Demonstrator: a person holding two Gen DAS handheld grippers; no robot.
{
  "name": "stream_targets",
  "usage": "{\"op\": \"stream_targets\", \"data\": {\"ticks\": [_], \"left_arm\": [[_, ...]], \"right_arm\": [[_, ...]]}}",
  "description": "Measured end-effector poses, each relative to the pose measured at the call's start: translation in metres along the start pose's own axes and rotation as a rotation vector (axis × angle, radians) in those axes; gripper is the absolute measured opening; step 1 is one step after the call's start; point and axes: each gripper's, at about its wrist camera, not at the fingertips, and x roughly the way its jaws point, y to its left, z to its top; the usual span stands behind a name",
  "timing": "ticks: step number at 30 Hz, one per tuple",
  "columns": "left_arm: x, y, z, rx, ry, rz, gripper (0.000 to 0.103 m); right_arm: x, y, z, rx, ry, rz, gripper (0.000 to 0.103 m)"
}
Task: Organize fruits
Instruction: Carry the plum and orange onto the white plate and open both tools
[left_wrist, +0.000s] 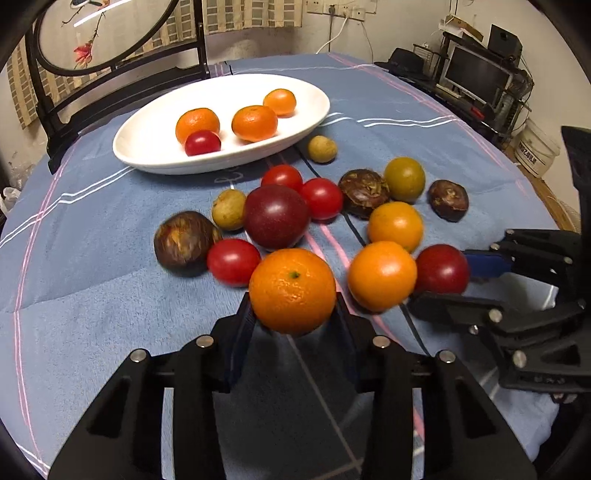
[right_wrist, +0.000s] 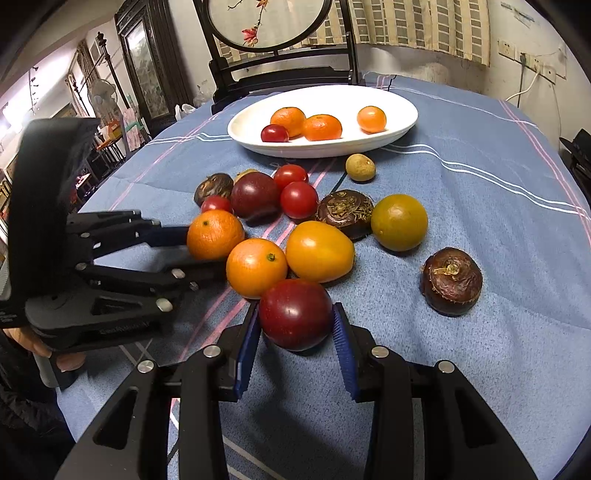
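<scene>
A mandarin (left_wrist: 292, 290) is sitting between the jaws of the left gripper (left_wrist: 293, 314), at the near edge of the loose pile of fruit on the blue cloth (left_wrist: 92, 295) covering the counter. The jaws are pinching it at its two sides, and it appears to be lifting just clear of the cloth, though that is hard to confirm. To its right, a dark red tomato (right_wrist: 295, 314) is lying between the blue pads (right_wrist: 246, 345) of the right gripper (right_wrist: 295, 332); those jaws are closing in on it, one pad looks to be touching and the other is sitting just beside it, so whether the grip is firm cannot be told.

Both hands are therefore working the pick-up step at once. The white plate (left_wrist: 147, 162) is standing at the far side of the counter, already holding three mandarins and one red tomato, so sorting is under way but mostly unfinished: more tomatoes, two orange fruits, a purple plum (left_wrist: 276, 217), brown water chestnuts (left_wrist: 364, 192) and small longans (left_wrist: 322, 148) are waiting on the cloth between.

The next move is likely calling for raising each fruit above its neighbours, which are crowding close, then carrying it forward over the pile to a bare part of the plate and releasing gently so it is not rolling.
</scene>
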Motion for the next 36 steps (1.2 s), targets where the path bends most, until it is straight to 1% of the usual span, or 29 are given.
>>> {"op": "stream_targets", "data": {"ticks": [5, 12, 16, 20, 22, 26, 29, 30, 34, 36], "left_arm": [[-0.007, 0.009, -0.008, -0.043, -0.001, -0.036, 0.041], [-0.024, 0.018, -0.02, -0.062, -0.013, -0.042, 0.041], [-0.042, 0.026, -0.02, -0.067, -0.054, -0.036, 0.041], [-0.053, 0.033, -0.012, -0.067, -0.094, -0.029, 0.041], [-0.057, 0.036, -0.007, -0.066, -0.111, -0.028, 0.041], [-0.059, 0.042, 0.01, -0.055, -0.125, -0.033, 0.041], [-0.054, 0.051, 0.031, -0.062, -0.129, -0.012, 0.041], [-0.052, 0.054, 0.038, -0.067, -0.133, -0.009, 0.041], [-0.038, 0.07, 0.072, -0.103, -0.145, 0.004, 0.041], [-0.029, 0.08, 0.087, -0.127, -0.147, 0.028, 0.041]], "right_arm": [[0.0, -0.007, 0.0, 0.036, -0.003, 0.026, 0.039], [-0.002, -0.014, 0.0, 0.071, -0.016, 0.034, 0.039], [-0.011, -0.014, 0.001, 0.07, -0.047, 0.032, 0.039], [-0.027, -0.012, 0.008, 0.071, -0.097, 0.035, 0.039], [-0.035, -0.01, 0.015, 0.061, -0.117, 0.022, 0.039], [-0.05, -0.007, 0.042, 0.044, -0.16, 0.002, 0.039], [-0.05, -0.004, 0.072, 0.027, -0.175, -0.021, 0.039], [-0.047, -0.002, 0.086, 0.011, -0.178, -0.027, 0.039], [-0.027, 0.003, 0.119, -0.008, -0.16, -0.031, 0.039], [-0.01, 0.001, 0.137, 0.001, -0.142, -0.04, 0.039]]}}
